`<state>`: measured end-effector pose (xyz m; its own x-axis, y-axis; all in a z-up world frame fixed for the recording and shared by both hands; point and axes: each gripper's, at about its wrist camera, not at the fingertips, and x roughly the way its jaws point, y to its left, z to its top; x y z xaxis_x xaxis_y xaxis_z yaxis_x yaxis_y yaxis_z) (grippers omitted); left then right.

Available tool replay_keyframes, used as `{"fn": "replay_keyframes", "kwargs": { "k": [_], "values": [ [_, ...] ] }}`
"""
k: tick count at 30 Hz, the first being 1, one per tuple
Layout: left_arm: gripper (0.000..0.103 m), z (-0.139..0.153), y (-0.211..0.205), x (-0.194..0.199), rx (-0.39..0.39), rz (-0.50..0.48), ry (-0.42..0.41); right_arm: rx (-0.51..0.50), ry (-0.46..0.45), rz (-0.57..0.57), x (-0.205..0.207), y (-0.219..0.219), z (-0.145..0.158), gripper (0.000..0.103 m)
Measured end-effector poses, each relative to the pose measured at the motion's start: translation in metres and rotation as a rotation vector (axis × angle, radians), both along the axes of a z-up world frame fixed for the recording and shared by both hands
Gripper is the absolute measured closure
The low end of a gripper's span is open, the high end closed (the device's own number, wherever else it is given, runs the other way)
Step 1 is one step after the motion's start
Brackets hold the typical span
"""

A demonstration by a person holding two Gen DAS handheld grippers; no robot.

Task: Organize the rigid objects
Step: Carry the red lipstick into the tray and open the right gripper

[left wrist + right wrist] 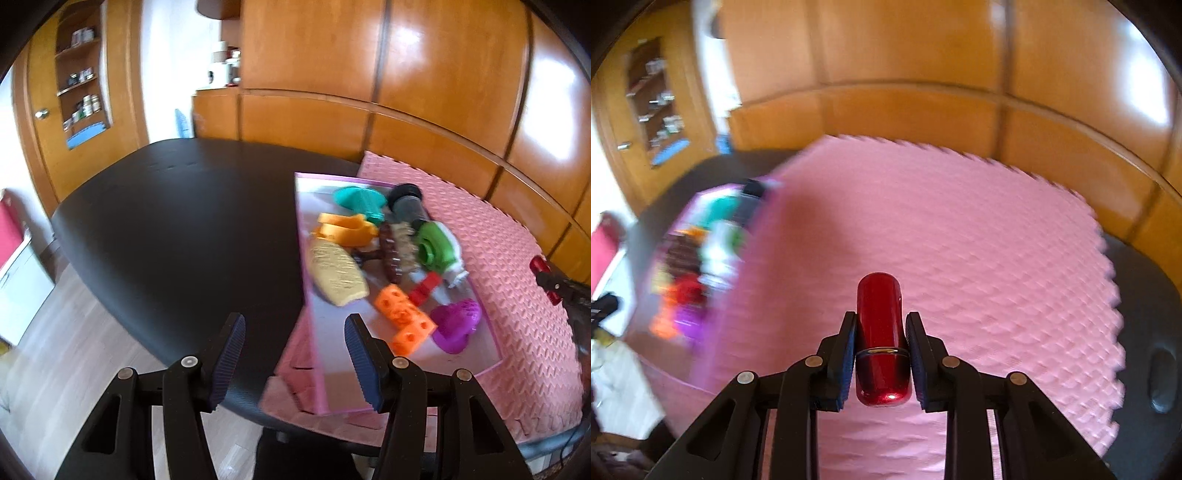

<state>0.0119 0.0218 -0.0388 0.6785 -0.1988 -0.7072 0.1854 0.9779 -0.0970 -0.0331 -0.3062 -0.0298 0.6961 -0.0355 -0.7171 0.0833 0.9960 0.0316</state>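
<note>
My right gripper (880, 325) is shut on a glossy red cylinder (881, 325) and holds it above the pink foam mat (960, 240). The cylinder also shows at the right edge of the left wrist view (542, 271). A pink tray (325, 354) lies on the mat, filled with several small toys: an orange holed block (404, 319), a purple piece (455, 325), a tan bottle shape (338, 271), a green piece (434, 247), a teal piece (360, 199). My left gripper (295, 328) is open and empty over the tray's near left edge. The tray is blurred at the left of the right wrist view (713, 258).
The mat lies on a dark round table (177, 221). Wooden cabinets (406, 74) stand close behind the table. A shelf with small jars (83, 85) is at the far left. Floor shows below the table's left edge.
</note>
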Motion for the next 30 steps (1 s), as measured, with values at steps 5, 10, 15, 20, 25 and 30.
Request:
{"fn": "replay_keyframes", "kwargs": {
  "k": [5,10,15,20,25,30],
  "values": [
    [0.046,-0.001,0.026,0.003,-0.009,0.073,0.006,0.024,-0.036,0.244,0.021,0.093,0.013,0.078],
    [0.046,-0.005,0.040,0.005,-0.020,0.107,0.016,0.040,0.010,0.430,0.044,0.174,-0.001,0.078],
    [0.046,-0.012,0.049,0.007,-0.039,0.122,0.036,0.052,0.101,0.484,0.061,0.216,-0.029,0.078],
    [0.046,-0.017,0.055,0.009,-0.052,0.126,0.051,0.020,0.162,0.489,0.069,0.238,-0.049,0.078],
    [0.046,-0.023,0.056,0.011,-0.057,0.127,0.068,-0.029,0.194,0.492,0.073,0.244,-0.061,0.077],
    [0.045,-0.024,0.052,0.010,-0.048,0.119,0.070,-0.055,0.180,0.485,0.076,0.246,-0.069,0.077]
  ]
}}
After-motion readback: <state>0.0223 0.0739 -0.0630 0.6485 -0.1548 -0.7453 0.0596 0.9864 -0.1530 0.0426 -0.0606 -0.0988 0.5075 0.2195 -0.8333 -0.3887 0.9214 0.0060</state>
